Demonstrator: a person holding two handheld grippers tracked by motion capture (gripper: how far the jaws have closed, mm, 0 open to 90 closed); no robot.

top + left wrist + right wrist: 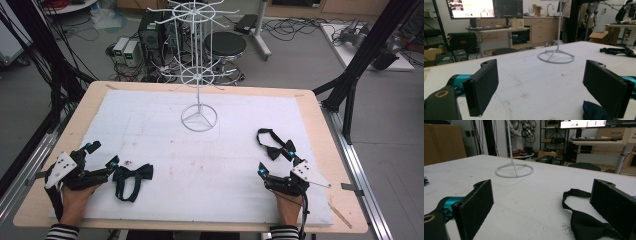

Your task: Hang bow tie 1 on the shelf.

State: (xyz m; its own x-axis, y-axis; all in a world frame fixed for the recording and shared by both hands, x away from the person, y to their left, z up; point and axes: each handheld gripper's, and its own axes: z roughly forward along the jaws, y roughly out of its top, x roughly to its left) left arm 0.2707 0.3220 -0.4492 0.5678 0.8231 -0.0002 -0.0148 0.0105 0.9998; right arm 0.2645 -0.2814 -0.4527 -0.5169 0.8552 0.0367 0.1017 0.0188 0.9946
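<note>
The left gripper [102, 159] rests low on the near left of the table with its jaws spread wide and nothing between them; in the left gripper view a dark navy bow tie [595, 112] lies just beside the inner face of the right-hand jaw, and the high view shows that same tie [131, 179] with its strap looped toward the table's near edge. The right gripper [276, 159] sits at the near right, jaws likewise wide apart and empty, with a black bow tie [274, 146] just ahead of it; in the right gripper view this tie [584, 218] lies flat on the surface by the right-hand jaw, its strap curving away in a loop. Both hands wear striped sleeves [62, 231]. Between and beyond the two grippers stands a white wire display rack [198, 75], its ring base [199, 119] on the far middle of the surface. The surface is a white foam sheet [210, 165], faintly stained and speckled, laid over a light wooden tabletop [320, 130]. Around it the room shows grey floor, tangled black cables, a black stool [225, 46], computer cases, black frame posts, wooden cabinets and desks with monitors [471, 8]. The writing on the screens and on a cardboard box is too small to read.
</note>
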